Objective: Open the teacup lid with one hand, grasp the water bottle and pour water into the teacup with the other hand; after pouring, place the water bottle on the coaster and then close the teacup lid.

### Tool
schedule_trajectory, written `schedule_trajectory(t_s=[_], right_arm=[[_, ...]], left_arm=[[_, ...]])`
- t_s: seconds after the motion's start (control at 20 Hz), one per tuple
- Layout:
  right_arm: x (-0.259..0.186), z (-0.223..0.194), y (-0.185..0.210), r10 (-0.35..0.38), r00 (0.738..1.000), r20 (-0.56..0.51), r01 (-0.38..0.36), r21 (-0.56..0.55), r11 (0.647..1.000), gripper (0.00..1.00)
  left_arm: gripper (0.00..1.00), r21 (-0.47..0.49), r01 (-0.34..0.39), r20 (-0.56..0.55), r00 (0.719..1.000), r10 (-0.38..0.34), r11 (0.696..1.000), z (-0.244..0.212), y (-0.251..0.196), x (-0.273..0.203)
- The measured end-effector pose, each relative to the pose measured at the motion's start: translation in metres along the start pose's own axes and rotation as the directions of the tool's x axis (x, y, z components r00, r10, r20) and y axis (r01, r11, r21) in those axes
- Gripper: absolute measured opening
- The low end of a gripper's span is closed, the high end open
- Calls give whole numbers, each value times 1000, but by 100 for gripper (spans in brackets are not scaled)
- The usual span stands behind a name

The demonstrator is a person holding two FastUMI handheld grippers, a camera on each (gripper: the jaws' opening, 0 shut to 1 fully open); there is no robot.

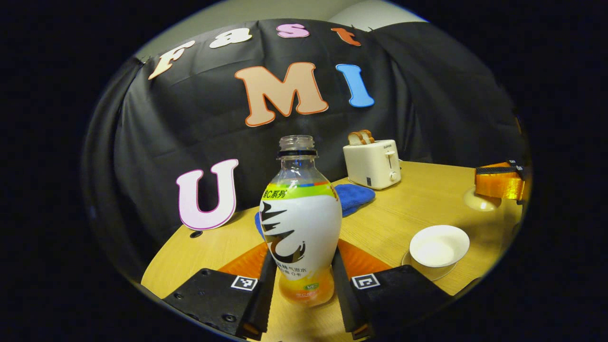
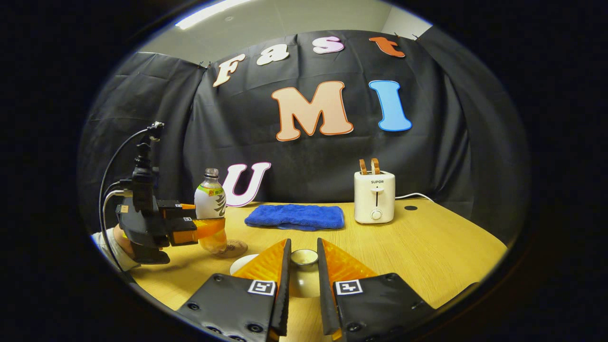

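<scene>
- The left gripper [image 1: 304,289] clamps the uncapped water bottle [image 1: 300,228] upright over the coaster [image 2: 231,248].
- The right gripper [image 2: 303,280] grips the teacup lid [image 2: 304,259], raised beside the open teacup [image 1: 439,245].

I take the toaster [image 2: 375,197] as my landmark, standing on the table [image 2: 427,251] against the booth wall. In the right gripper view the towel [image 2: 295,216] lies just left of it. Farther left, the bottle [image 2: 210,209] stands upright over the coaster [image 2: 232,248], held by the left gripper [image 2: 199,228]. Nearer than the toaster, the lid [image 2: 304,259] sits between the right gripper [image 2: 304,285] fingers. In the left gripper view the teacup [image 1: 439,245] stands in front of the toaster.
</scene>
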State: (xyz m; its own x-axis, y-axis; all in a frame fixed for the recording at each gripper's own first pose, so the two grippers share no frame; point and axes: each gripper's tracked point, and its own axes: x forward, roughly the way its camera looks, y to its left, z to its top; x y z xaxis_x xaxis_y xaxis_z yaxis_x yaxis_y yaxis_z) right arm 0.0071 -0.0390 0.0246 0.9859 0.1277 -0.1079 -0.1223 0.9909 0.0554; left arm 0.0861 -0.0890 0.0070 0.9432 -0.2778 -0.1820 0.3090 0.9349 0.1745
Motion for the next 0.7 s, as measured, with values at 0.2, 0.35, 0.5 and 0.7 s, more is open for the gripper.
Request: schedule_trajectory(t_s=[0.2, 0.35, 0.5, 0.7], right_arm=[[2, -6, -1, -4, 1000, -14, 4, 4, 1000, 31], [5, -10, -1, -5, 1000, -28, 5, 4, 1000, 34], [6, -13, -3, -12, 999, -32, 12, -5, 1000, 31], [7, -12, -5, -15, 999, -30, 15, 3, 1000, 34]], left_arm=[[57, -70, 5, 16, 1000, -4, 998, -2, -1, 10], [57, -99, -18, 44, 999, 22, 995, 3, 4, 19], [57, -153, -5, 52, 999, 13, 988, 0, -1, 25], [57, -165, -9, 41, 999, 16, 986, -4, -2, 28]])
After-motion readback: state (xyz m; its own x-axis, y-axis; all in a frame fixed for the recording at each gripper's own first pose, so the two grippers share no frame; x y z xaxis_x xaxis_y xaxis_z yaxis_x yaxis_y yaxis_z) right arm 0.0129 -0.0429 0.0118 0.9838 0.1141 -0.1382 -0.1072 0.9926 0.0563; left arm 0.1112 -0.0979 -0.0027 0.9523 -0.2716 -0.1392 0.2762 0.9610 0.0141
